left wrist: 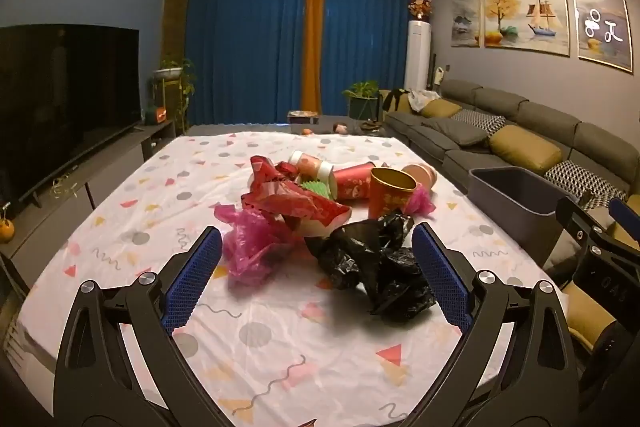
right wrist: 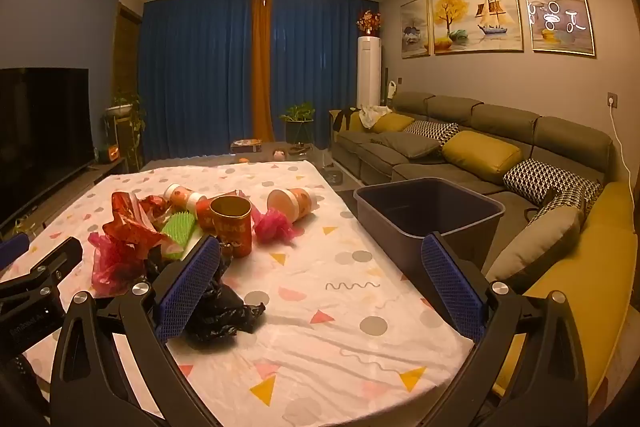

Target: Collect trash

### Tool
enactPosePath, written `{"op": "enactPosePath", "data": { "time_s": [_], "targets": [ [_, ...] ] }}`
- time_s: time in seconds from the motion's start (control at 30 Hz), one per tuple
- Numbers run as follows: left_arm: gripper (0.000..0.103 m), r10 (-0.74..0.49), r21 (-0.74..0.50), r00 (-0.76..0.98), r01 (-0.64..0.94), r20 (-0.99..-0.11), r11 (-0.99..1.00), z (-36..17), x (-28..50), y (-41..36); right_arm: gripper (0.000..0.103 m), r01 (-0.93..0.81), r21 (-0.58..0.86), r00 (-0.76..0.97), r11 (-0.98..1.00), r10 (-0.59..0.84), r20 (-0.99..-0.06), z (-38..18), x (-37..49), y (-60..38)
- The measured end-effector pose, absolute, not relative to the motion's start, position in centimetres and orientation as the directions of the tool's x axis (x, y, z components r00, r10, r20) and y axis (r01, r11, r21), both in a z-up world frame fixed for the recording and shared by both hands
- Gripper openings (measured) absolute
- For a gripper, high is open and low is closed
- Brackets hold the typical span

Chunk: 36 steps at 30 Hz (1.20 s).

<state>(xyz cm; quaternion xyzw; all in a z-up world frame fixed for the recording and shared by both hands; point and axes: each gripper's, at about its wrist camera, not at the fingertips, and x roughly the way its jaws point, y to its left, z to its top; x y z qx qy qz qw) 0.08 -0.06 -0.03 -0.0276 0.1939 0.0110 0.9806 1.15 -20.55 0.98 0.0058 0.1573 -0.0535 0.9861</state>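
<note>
A heap of trash lies mid-table: a crumpled black plastic bag (left wrist: 380, 267) (right wrist: 218, 307), a pink plastic bag (left wrist: 256, 247) (right wrist: 114, 263), red wrapping (left wrist: 288, 199) (right wrist: 132, 223), a green paper liner (right wrist: 180, 229), an upright red-gold cup (left wrist: 390, 193) (right wrist: 234, 223) and lying paper cups (right wrist: 294, 203). A grey bin (left wrist: 516, 203) (right wrist: 428, 215) stands at the table's right edge. My left gripper (left wrist: 316, 267) is open, above the table, its fingers either side of the pink and black bags. My right gripper (right wrist: 320, 283) is open and empty, right of the black bag, near the bin.
The table (right wrist: 320, 327) carries a white patterned cloth. A grey sofa with yellow cushions (right wrist: 480, 155) runs along the right. A TV (left wrist: 60, 99) on a low cabinet stands at the left. The right gripper's body shows at the left view's right edge (left wrist: 600, 247).
</note>
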Motion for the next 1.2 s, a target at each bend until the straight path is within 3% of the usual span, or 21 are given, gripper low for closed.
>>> {"op": "enactPosePath", "data": {
  "time_s": [0.23, 0.27, 1.2],
  "targets": [
    [0.094, 0.013, -0.003, 0.927, -0.016, -0.375, 1.000, 0.10, 0.31, -0.63, 0.098, 0.114, -0.006, 0.944, 0.993, -0.110, -0.310, 1.15, 1.18, -20.56],
    [0.094, 0.013, -0.044, 0.930, -0.031, -0.368, 0.999, 0.18, -0.10, -0.18, 0.098, 0.113, -0.005, 0.945, 0.994, -0.109, -0.307, 1.21, 1.18, -20.52],
    [0.094, 0.000, -0.061, 0.933, -0.024, -0.361, 0.998, 0.07, 0.02, -0.35, 0.098, 0.125, 0.011, 0.952, 0.992, -0.117, -0.283, 1.17, 0.83, -20.76]
  ]
}}
